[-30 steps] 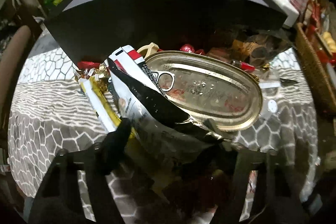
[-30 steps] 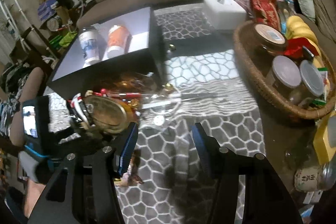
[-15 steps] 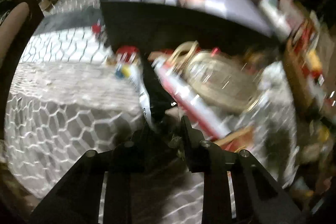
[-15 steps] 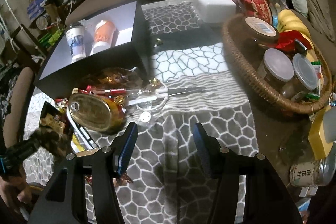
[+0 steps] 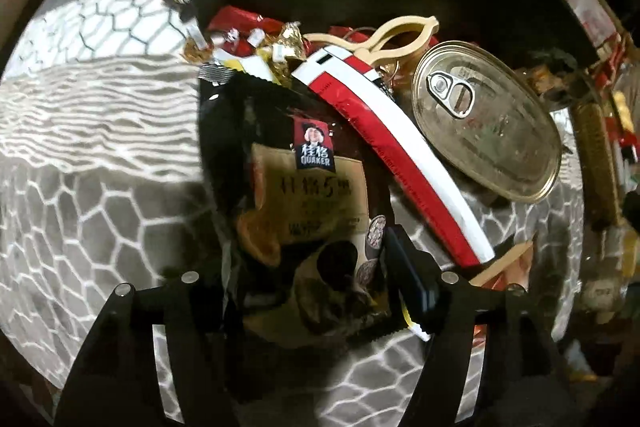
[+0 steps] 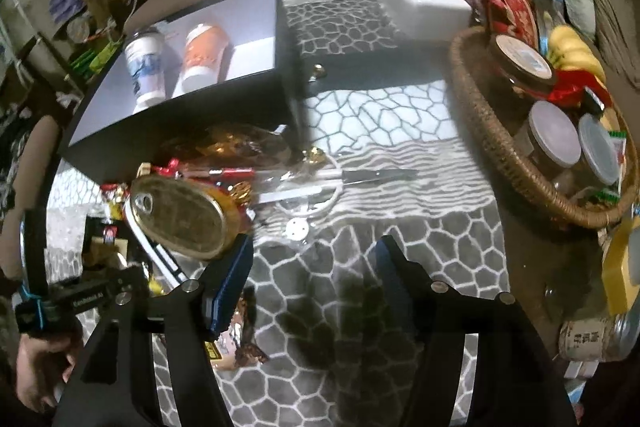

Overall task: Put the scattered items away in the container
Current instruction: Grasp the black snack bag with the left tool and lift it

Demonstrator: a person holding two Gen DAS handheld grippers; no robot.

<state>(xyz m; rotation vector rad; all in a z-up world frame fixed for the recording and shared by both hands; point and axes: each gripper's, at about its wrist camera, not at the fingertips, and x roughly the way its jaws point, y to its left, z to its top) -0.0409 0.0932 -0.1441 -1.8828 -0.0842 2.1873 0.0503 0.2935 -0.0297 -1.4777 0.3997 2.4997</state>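
Observation:
My left gripper (image 5: 308,279) is shut on a black Quaker oat packet (image 5: 296,187) and holds it over the pile. Under it lie a red and white sachet (image 5: 396,163), an oval gold can (image 5: 484,123) with a pull tab, a beige clip (image 5: 400,35) and red sweets (image 5: 236,23). The black box (image 6: 208,43) with a grey inside holds two cups (image 6: 172,63) and stands just behind the pile. My right gripper (image 6: 316,263) is open and empty above the grey patterned cloth. The can (image 6: 180,215) lies to its left.
A wicker basket (image 6: 492,135) with jars and bananas stands at the right. A white box (image 6: 424,3) stands at the back. A clear bag with a knife (image 6: 360,175) lies mid-table. A snack wrapper (image 6: 240,343) lies by my right gripper's left finger.
My left gripper closed on the Quaker packet, swung left and came back over the pile with it. My right gripper stayed open and hardly moved.

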